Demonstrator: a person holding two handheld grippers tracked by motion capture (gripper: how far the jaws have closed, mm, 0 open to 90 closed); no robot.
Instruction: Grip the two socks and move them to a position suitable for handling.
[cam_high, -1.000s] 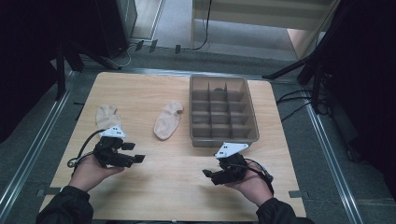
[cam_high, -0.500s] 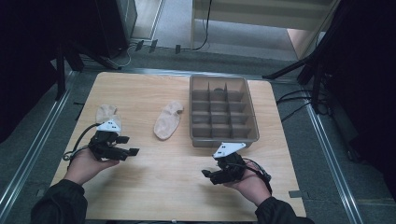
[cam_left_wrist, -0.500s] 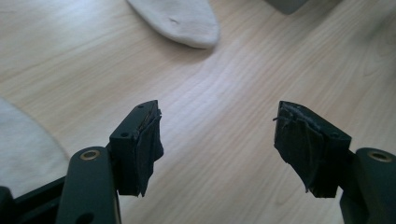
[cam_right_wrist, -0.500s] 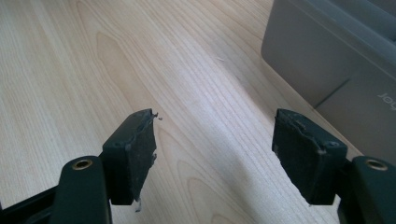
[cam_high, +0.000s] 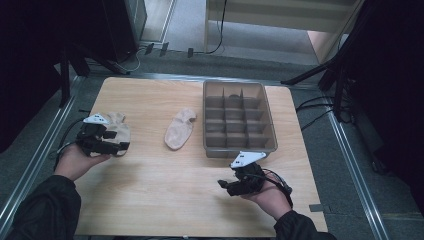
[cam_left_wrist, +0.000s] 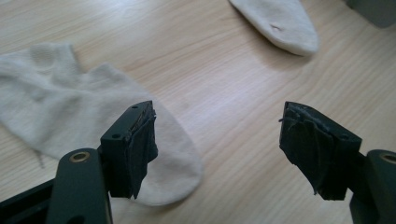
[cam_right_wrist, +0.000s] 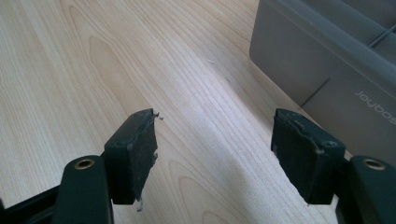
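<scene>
Two cream socks lie on the wooden table. One sock (cam_high: 120, 126) (cam_left_wrist: 60, 112) lies flat at the left, and my left gripper (cam_high: 117, 141) (cam_left_wrist: 217, 126) hovers open over its toe end, one jaw above the fabric and the other above bare wood. The second sock (cam_high: 179, 130) (cam_left_wrist: 280, 23) lies near the middle, left of a grey compartment tray (cam_high: 235, 150) (cam_right_wrist: 327, 60). My right gripper (cam_high: 227, 186) (cam_right_wrist: 215, 135) stands open over bare wood just in front of the tray's near wall, holding nothing.
The tray has several small divided cells with something dark in a far cell (cam_high: 234, 96). Metal rails (cam_high: 45, 150) run along the table's left and right sides. Cables trail from both grippers. Bare wood (cam_high: 165, 190) lies between the two hands.
My left gripper has moved left and farther up the table, arriving over the left sock. The right gripper has hardly moved.
</scene>
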